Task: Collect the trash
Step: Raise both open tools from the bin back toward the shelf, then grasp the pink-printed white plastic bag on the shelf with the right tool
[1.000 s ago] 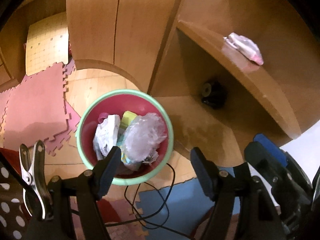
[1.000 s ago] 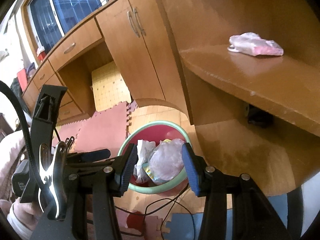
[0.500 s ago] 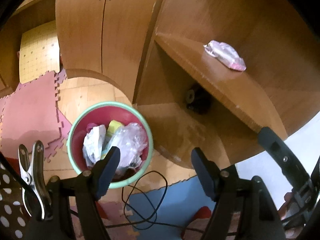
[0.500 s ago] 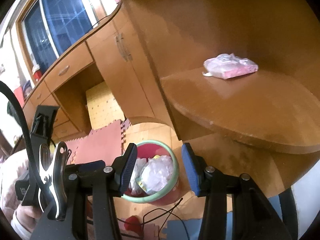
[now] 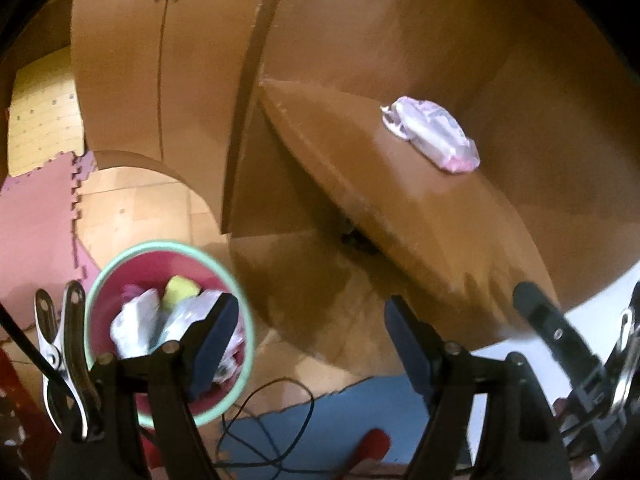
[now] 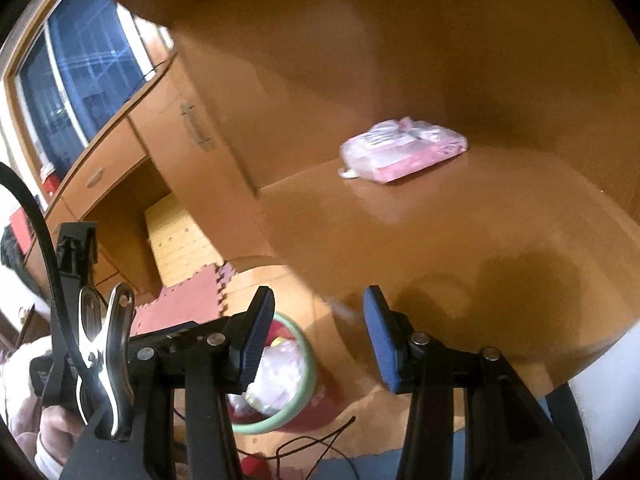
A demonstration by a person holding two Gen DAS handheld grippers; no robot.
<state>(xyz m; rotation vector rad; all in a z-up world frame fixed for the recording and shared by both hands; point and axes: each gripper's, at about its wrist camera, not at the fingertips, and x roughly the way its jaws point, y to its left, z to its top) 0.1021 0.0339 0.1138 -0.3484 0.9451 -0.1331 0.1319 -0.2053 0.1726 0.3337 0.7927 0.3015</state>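
Change since earlier: both views have swung away from the bin and up over the counter; the bin has slid toward the lower left of each frame and the pink packet now sits nearer the middle right.
Left tool (image 5: 310,344): tilted steeply down, fingers spread wide with nothing between them; floor and counter edge show through the gap.
Right tool (image 6: 316,338): tilted down less steeply, fingers part open and empty, blue pads facing each other over the counter's front edge.
Hand (image 6: 52,426): seen at the lower left of the right wrist view, gripping the other tool's handle, a pale sleeve beside it.
Pink packet (image 6: 404,150): lying flat on the counter (image 6: 460,240), upper right of centre, well apart from both tools; in the right wrist view its long axis runs left to right, tilted slightly upward to the right; in the left wrist view (image 5: 432,138) it runs from upper left to lower right.
Bin (image 5: 170,246): pink with a green rim, on the floor at lower left, holding crumpled white and clear wrappers and something yellow.
Cable (image 5: 276,416): black loops on the floor beside the bin.
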